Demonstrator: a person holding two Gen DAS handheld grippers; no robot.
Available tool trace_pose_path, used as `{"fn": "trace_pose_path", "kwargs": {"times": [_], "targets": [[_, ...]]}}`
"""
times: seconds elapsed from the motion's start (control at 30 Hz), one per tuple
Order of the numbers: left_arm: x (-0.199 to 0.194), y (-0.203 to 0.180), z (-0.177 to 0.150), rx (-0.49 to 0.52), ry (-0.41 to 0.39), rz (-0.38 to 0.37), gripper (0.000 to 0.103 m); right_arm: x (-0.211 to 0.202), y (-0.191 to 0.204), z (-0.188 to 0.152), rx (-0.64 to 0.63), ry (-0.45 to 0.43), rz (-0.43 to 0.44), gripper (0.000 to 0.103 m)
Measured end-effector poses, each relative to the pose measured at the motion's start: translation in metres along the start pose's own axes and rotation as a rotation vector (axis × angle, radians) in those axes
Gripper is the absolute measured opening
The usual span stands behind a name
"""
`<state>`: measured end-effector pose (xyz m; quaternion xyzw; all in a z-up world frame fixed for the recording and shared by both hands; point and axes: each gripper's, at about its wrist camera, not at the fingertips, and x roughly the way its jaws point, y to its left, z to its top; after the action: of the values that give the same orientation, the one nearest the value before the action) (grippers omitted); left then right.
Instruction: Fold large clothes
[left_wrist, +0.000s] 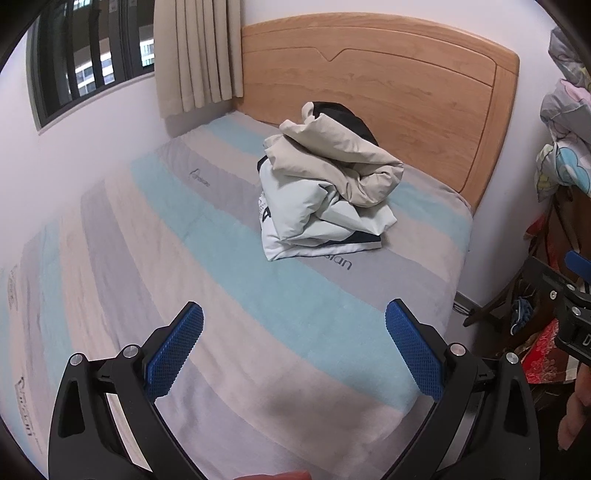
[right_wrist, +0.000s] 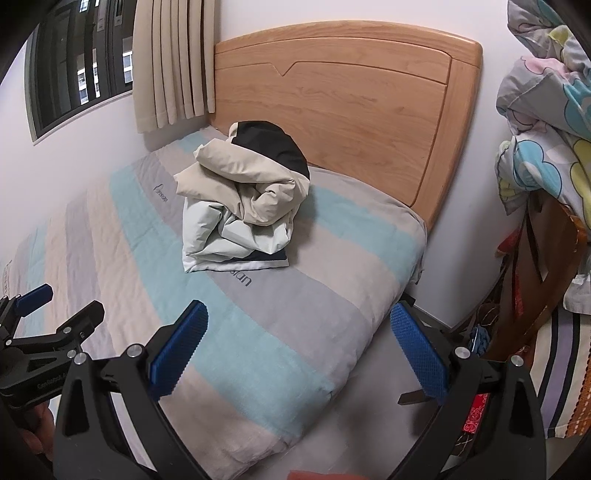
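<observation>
Your left claw (left_wrist: 294, 317) and right claw (right_wrist: 298, 321): both wide, empty, held back | clothes (left_wrist: 325, 184) stacked near headboard (left_wrist: 406, 92), leaving the bed (left_wrist: 221, 295) free.

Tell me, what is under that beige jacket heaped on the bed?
The beige jacket sits on a folded white garment with dark trim, lying on the striped bed cover. A black piece shows behind. Anything deeper inside is covered.

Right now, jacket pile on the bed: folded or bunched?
Bunched. The cream jacket sits crumpled atop a white jacket, with loose rolls and no flat edges.
</observation>
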<state>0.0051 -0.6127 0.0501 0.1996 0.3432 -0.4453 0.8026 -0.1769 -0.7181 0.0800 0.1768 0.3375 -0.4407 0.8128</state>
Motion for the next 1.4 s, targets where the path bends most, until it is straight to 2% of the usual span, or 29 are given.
{"fn": "trace_pose_path", "kwargs": {"times": [0.53, 0.63, 0.97, 1.4], "targets": [[-0.002, 0.006, 0.005, -0.013, 0.004, 0.009, 0.097, -0.001, 0.007, -0.005, 0.026, 0.003, 0.042, 0.095], [-0.002, 0.009, 0.005, -0.032, -0.006, -0.019, 0.097, -0.001, 0.008, -0.005, 0.020, 0.003, 0.051, 0.095], [0.003, 0.010, 0.007, -0.045, -0.001, -0.023, 0.097, 0.000, 0.008, -0.007, 0.015, 0.005, 0.056, 0.095], [0.010, 0.007, 0.015, -0.038, -0.019, -0.003, 0.097, 0.004, 0.010, 0.001, 0.011, -0.008, 0.074, 0.095]]}}
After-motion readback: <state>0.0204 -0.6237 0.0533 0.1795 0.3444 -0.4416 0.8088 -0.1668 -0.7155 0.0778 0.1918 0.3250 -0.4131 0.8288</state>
